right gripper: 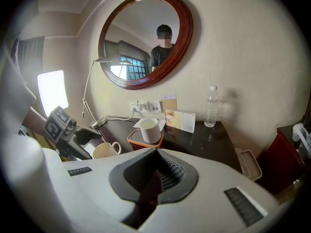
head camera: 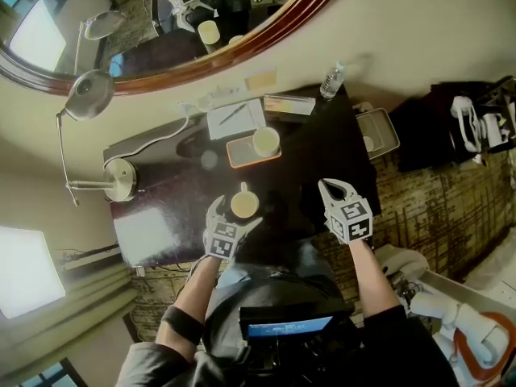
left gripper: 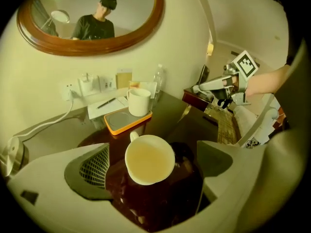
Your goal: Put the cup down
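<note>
A cream cup (left gripper: 149,159) with its handle toward the wall stands on the dark table (left gripper: 165,113), between the wide-apart jaws of my left gripper (left gripper: 153,163). Gaps show on both sides of it, and neither pad (left gripper: 95,166) touches it. From the head view, the same cup (head camera: 243,204) sits just ahead of the left gripper (head camera: 236,216). My right gripper (head camera: 328,187) hovers to the cup's right with nothing in it. Its jaws (right gripper: 155,178) are shut together. In the right gripper view, the cup (right gripper: 104,150) shows at the left.
A second white cup (head camera: 265,141) stands on an orange tray (head camera: 242,153) farther back. Behind it lie a notepad with a pen (head camera: 235,118), a card stand (head camera: 288,104) and a water bottle (head camera: 331,80). A desk lamp (head camera: 89,95) stands at the left. A white bin (head camera: 379,131) sits off the table's right edge.
</note>
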